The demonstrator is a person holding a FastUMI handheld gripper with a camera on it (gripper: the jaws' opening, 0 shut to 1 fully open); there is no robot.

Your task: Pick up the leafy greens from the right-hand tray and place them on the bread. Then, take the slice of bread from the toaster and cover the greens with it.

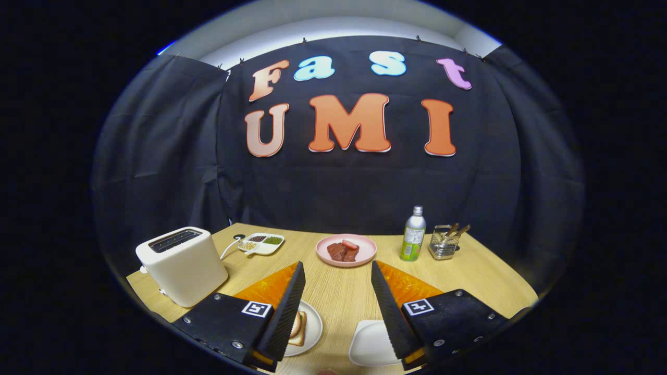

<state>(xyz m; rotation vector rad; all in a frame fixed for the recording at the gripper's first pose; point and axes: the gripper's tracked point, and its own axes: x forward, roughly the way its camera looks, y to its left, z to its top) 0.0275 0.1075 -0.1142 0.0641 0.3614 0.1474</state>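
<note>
The hand-held gripper (337, 299) hangs high over the counter (344, 297) with its two fingers spread wide and nothing between them — a stance that reads as surveying the layout before any reach. Each finger (287, 307) has a ribbed black pad backed by translucent orange plastic, the ridges there to bite on soft, slippery food.

Beneath the left finger sits a round white plate (311, 330) carrying the bread (298, 329), pale with a brown crust and partly hidden by the pad. Beneath the right finger is a white rounded tray (371, 341); I cannot make out any leafy greens on the part that shows.

Off to the left and further ahead stands the toaster (182, 264), a smooth cream box with dark slots on top; no slice is visible in them from here. Well beyond the fingers lie a pink plate (346, 250) of reddish food, a compartment dish (261, 243), a green-labelled bottle (414, 234) and a wire holder (444, 244) of utensils.
</note>
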